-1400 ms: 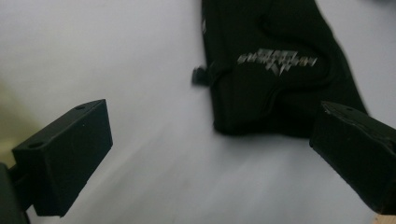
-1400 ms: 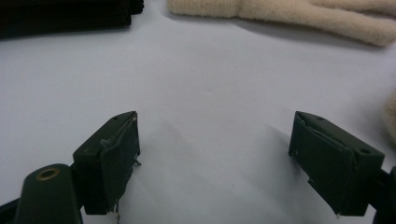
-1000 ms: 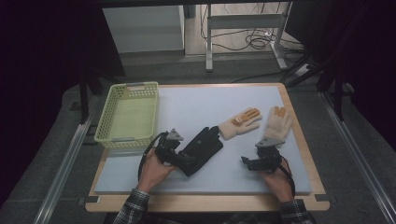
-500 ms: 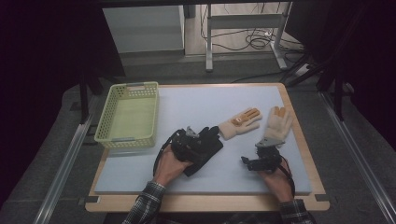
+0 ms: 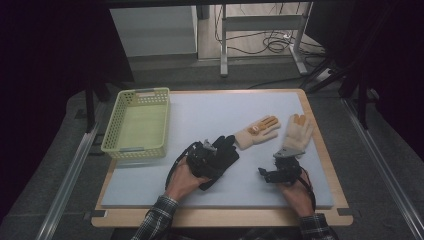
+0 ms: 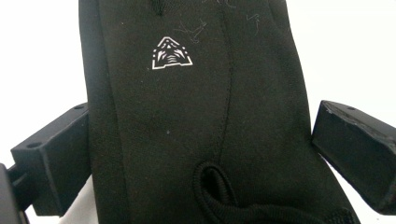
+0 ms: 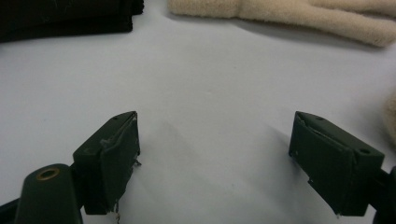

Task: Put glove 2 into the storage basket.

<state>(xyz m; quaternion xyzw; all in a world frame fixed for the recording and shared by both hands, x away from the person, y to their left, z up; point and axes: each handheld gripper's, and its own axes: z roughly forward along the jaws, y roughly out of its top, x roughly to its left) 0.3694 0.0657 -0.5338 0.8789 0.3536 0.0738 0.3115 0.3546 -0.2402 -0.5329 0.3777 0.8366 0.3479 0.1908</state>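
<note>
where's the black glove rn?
High view: black glove lies left of centre on the mat, under the left gripper, beside the cream glove; its jaws straddle it, open.

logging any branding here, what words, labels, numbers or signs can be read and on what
No readable words or numbers anywhere.
black glove: a small white three-cornered emblem, a sign without letters, seen in the left gripper view between the left gripper's open fingers.
cream glove: orange patches on its palm and fingers, too small in the high view to tell if they carry text.
</note>
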